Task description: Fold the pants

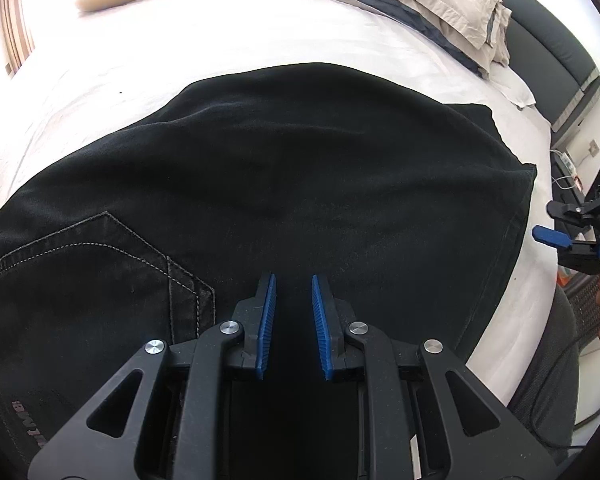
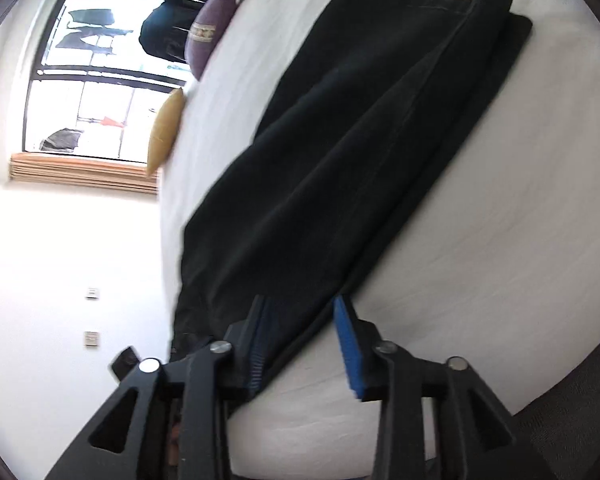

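Pants (image 1: 284, 184) halved lengthwise on bed (image 1: 228, 40). Left gripper (image 1: 294, 280) narrow, empty; right gripper (image 2: 302, 304) half-open, off hem. Next: regrip hem, fold toward waist.

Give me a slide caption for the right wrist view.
Open right claw over black pants laid flat on a white bed.
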Tool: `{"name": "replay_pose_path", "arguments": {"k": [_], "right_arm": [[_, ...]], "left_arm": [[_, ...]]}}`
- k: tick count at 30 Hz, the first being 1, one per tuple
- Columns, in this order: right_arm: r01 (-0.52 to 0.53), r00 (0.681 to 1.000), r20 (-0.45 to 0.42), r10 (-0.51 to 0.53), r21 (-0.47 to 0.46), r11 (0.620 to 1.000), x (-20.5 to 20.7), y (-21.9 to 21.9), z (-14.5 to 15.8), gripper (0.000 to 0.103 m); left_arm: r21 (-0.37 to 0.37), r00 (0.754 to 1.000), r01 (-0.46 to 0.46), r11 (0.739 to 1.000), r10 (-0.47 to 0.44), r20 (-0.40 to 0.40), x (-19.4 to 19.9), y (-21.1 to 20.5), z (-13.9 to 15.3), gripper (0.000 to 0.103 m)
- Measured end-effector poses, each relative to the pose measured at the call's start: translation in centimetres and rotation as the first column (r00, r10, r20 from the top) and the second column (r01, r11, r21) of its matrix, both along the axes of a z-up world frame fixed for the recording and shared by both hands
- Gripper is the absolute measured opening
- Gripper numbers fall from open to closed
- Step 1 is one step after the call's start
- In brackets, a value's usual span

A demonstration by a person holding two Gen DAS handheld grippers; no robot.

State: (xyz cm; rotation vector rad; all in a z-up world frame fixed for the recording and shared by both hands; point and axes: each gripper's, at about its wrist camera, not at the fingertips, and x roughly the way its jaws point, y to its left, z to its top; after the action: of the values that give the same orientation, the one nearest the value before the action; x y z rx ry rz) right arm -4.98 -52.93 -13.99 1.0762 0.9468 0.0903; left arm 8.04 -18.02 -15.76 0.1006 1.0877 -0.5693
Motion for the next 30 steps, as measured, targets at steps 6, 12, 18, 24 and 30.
{"name": "replay_pose_path", "arguments": {"k": [6,12,18,24,30], "right_arm": [[-0.022,0.998,-0.048,0.028,0.136,0.991,1.3,3.0,-2.9,0.045],[-0.008,0.998,-0.056,0.018,0.173,0.985,1.5,3.1,-3.9,0.045],[0.019,0.997,-0.083,0.000,0.226,0.974,2.4,3.8,-4.9,0.035],[0.016,0.997,-0.080,-0.002,0.172,0.985,2.1,4.3,-4.9,0.004],[0.034,0.997,-0.068,-0.024,0.142,0.989,-0.1,4.3,-4.0,0.004]], "left_arm": [[-0.008,1.000,-0.003,1.000,0.003,-0.008,0.2,0.8,0.1,0.018],[-0.003,1.000,-0.002,1.000,0.002,-0.009,0.4,0.6,0.3,0.018],[-0.003,1.000,-0.001,1.000,0.001,-0.009,0.3,0.4,0.3,0.018],[-0.001,1.000,0.002,1.000,-0.002,-0.011,0.4,0.3,0.4,0.018],[0.008,1.000,0.007,1.000,-0.007,-0.008,0.3,0.2,0.5,0.018]]}}
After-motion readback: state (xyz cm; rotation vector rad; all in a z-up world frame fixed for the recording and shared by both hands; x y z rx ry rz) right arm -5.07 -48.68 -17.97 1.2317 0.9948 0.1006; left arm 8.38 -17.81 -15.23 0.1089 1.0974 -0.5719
